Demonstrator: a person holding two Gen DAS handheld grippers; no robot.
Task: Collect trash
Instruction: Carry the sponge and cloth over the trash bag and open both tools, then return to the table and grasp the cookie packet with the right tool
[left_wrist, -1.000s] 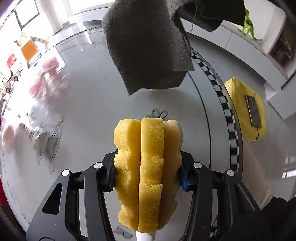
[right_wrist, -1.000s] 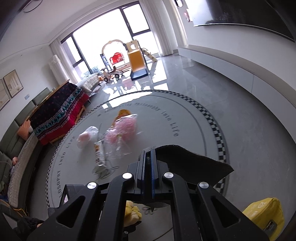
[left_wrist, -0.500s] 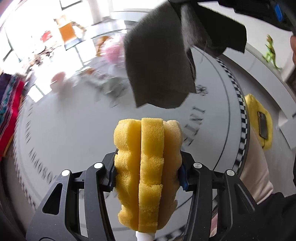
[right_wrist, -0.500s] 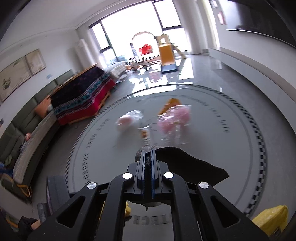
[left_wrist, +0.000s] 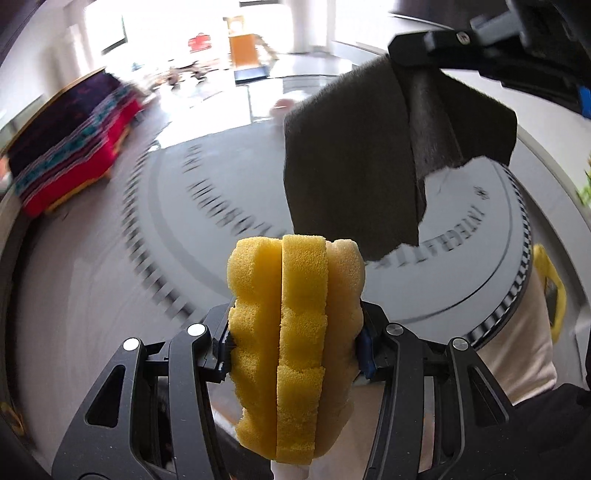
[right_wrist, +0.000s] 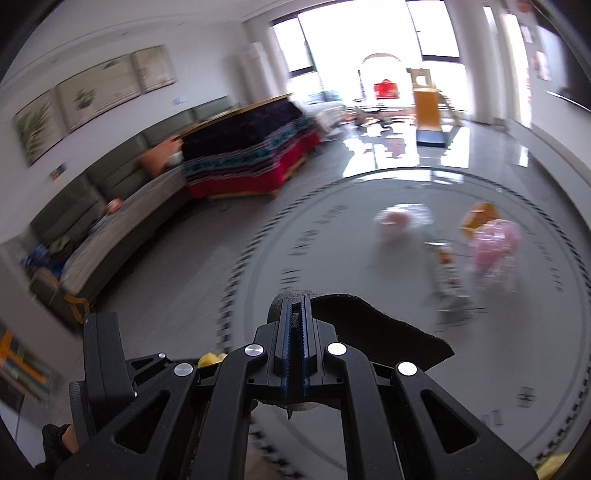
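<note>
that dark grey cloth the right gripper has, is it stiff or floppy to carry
Probably floppy: the dark grey cloth hangs folded and draped below the right gripper, pinched at one edge. Likely light, since that thin pinch holds it. Its loose ragged corner may swing.

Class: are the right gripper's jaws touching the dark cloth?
Touching. The right wrist view shows the right gripper clamped shut on the dark cloth.
</note>
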